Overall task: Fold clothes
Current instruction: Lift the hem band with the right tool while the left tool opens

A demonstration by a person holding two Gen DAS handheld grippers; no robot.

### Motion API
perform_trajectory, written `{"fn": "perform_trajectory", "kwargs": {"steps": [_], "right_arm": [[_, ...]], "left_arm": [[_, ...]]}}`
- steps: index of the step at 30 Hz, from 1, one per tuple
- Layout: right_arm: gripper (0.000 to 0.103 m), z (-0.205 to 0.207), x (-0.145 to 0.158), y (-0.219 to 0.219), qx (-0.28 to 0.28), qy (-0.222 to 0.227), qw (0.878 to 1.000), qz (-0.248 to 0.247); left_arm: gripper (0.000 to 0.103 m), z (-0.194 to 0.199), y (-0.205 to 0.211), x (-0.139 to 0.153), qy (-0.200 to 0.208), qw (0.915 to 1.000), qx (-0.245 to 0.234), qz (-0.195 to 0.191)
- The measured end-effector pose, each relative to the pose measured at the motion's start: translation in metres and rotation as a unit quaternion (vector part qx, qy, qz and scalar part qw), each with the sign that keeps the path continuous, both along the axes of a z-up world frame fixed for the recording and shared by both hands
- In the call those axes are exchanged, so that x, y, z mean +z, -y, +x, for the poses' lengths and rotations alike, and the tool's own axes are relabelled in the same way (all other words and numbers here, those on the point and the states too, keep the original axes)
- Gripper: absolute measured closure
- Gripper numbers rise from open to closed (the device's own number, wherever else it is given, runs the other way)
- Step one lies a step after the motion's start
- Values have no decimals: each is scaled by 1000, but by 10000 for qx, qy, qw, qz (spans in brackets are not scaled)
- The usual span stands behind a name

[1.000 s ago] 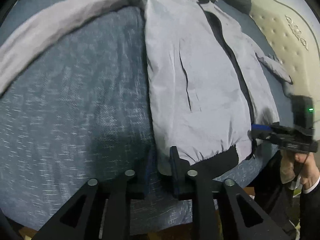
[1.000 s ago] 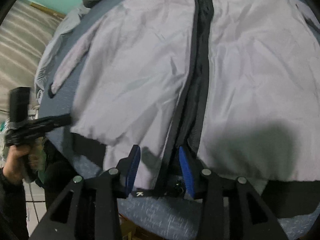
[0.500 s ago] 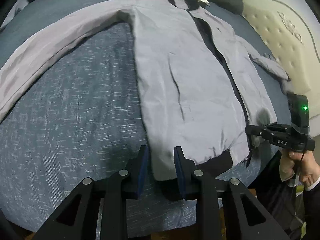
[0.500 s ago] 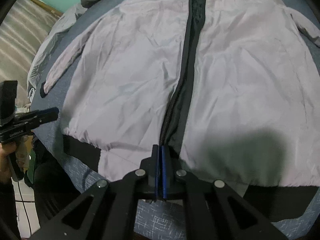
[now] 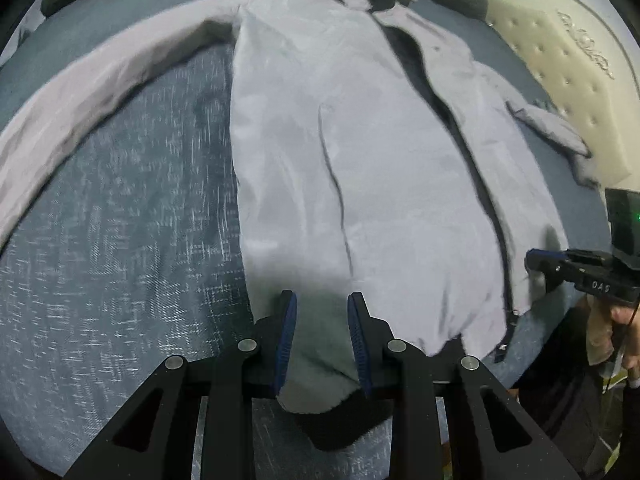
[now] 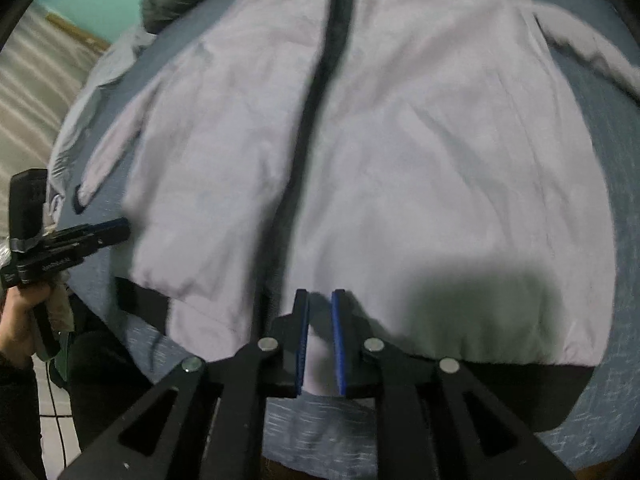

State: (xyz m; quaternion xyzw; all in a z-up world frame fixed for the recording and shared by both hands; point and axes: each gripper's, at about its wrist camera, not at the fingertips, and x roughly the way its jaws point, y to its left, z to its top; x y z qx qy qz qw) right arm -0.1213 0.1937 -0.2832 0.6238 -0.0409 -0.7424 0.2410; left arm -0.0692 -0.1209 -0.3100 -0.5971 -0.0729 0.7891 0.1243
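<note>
Two grippers' jaws parted, straddling jacket (image 5: pixel 360 160) hem, bed (image 5: pixel 120 240)

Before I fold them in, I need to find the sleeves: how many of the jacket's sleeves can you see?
2. On the light grey zip-up jacket, one long sleeve stretches out flat across the blue bedspread; the other sleeve lies on the opposite side, towards the beige padded headboard.

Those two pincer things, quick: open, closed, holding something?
Left gripper: open, jacket hem between its fingers, not pinched.
Right gripper: open, over the hem.
</note>
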Motion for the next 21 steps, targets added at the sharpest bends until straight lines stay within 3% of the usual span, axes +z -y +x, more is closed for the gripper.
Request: {"fn": "perform_trajectory", "kwargs": {"steps": [4, 10, 15, 21], "right_arm": [[92, 2, -4, -4, -20, 25, 10000, -70], [88, 1, 23, -12, 71, -294, 9995, -80], [70, -26, 46, -70, -591, -679, 9955, -297], [68, -66, 67, -185, -1878, -1100, 9750, -443]], "left_arm": [[74, -4, -3, -13, 182, 9998, 7, -61], [74, -10, -2, 13, -206, 9997, 99, 89], [74, -22, -6, 34, -517, 9983, 214, 187], [74, -38, -2, 46, -834, 9954, 385, 262]]}}
